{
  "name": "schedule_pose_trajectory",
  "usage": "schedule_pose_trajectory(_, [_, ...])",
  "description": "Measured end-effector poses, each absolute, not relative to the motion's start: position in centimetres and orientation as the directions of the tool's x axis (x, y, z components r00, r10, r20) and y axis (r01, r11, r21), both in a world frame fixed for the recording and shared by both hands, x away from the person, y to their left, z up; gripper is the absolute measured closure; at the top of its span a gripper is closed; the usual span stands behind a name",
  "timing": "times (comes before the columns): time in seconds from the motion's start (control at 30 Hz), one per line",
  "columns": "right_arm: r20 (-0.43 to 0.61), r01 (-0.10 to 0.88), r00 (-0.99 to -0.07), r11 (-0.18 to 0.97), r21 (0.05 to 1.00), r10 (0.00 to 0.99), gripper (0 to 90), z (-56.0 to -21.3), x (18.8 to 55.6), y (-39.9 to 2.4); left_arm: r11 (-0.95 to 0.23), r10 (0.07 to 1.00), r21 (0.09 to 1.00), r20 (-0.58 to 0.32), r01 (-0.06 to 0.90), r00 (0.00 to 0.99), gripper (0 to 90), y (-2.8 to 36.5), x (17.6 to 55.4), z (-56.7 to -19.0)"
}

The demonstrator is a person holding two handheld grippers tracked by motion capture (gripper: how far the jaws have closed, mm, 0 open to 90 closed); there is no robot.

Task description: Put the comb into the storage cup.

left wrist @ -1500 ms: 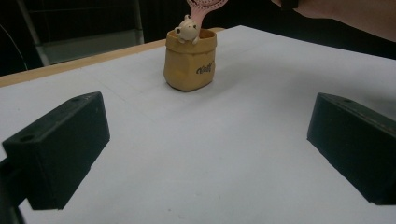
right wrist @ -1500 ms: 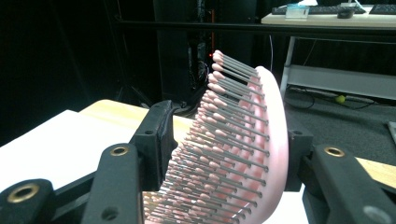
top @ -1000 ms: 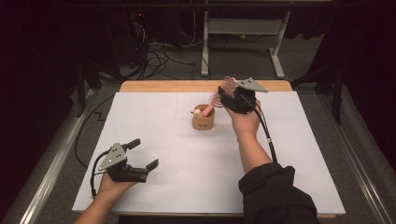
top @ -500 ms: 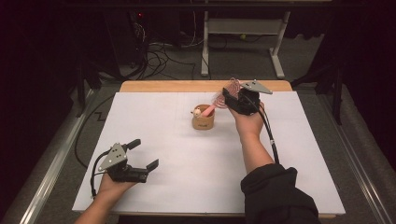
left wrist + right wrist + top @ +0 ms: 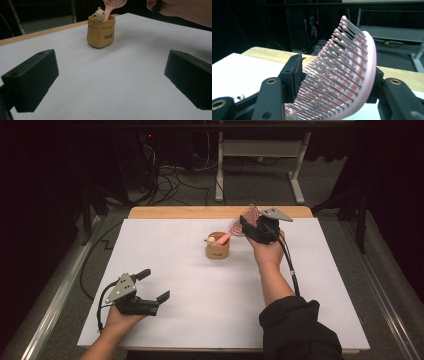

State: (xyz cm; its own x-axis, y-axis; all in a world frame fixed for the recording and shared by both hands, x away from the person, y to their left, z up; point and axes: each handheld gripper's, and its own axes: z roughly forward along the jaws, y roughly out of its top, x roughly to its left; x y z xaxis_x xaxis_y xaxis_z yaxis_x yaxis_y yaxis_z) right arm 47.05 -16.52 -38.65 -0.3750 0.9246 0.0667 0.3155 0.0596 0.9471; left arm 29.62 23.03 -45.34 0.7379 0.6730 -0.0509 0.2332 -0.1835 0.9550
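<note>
A small tan pot [image 5: 218, 251] [image 5: 100, 33] stands at the middle back of the white table, with a little bear figure [image 5: 212, 240] [image 5: 98, 15] at its rim. A pink hairbrush [image 5: 235, 227] [image 5: 352, 75] [image 5: 112, 5] leans out of it to the right, handle down in the pot. My right gripper [image 5: 245, 224] [image 5: 337, 72] holds the brush head, one jaw against the bristle tips and the other on its back. Its jaws have just been opening a little, with the brush still between them. My left gripper [image 5: 155, 284] [image 5: 111, 60] rests open at the near left, nothing between its jaws.
The white sheet [image 5: 200, 285] covers a wooden tabletop [image 5: 200, 212] whose far edge shows. Behind it stand a white frame's legs [image 5: 218, 175] and loose cables [image 5: 170, 175] on the floor. The right gripper's cable [image 5: 290, 265] trails along the forearm.
The right hand has edged slightly to the right with the brush head in its jaws. The left hand has stayed put.
</note>
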Motion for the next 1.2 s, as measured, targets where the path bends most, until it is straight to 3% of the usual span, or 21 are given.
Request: schedule_pose_trajectory(1.2, [0.054, 0.307, -0.382, 0.071, 0.949, 0.923, 19.1, -38.07, 46.88, -17.07, -0.186, 0.679, 0.951, -0.056, 0.245, 0.732, 0.0, 23.10, 29.78, -45.51])
